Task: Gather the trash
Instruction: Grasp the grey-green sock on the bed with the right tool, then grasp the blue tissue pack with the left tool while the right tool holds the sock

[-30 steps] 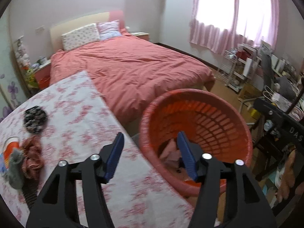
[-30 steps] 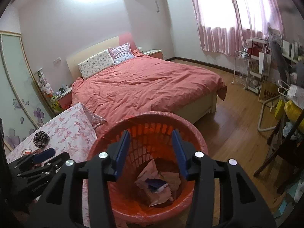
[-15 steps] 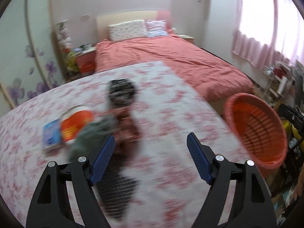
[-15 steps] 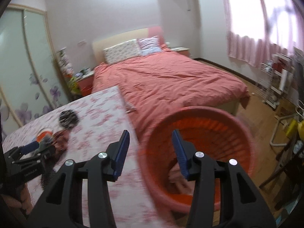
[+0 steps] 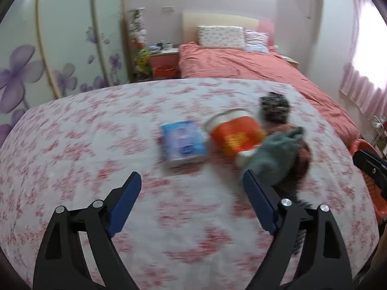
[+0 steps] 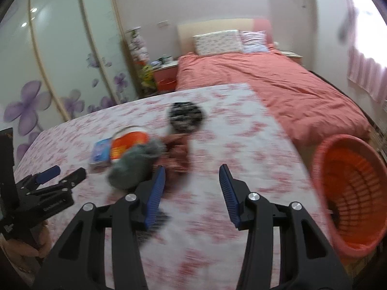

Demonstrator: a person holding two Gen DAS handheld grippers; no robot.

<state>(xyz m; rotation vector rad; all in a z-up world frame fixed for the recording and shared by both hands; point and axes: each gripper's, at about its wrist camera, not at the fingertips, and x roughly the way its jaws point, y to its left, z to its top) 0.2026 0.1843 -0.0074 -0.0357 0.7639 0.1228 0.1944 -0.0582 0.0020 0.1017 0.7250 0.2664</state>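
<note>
Pink-flowered cloth covers the table (image 5: pixel 72 145); an orange cup (image 5: pixel 235 133), blue packet (image 5: pixel 183 142) and grey rag (image 5: pixel 273 154) lie together. Left hand-held gripper (image 5: pixel 191 188), just widening, and right hand-held gripper (image 6: pixel 192 181) gape, empty. Orange basket (image 6: pixel 348 183) stands beside the bed (image 6: pixel 278 84).

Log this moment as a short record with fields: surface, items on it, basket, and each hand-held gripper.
surface: table with a floral cloth
items: blue packet, orange tub on its side, grey cloth, dark patterned round thing
basket: orange basket, beside the table edge, off the cloth
left hand-held gripper: open, jaws just been opening, nothing between them
right hand-held gripper: open, nothing between its jaws
</note>
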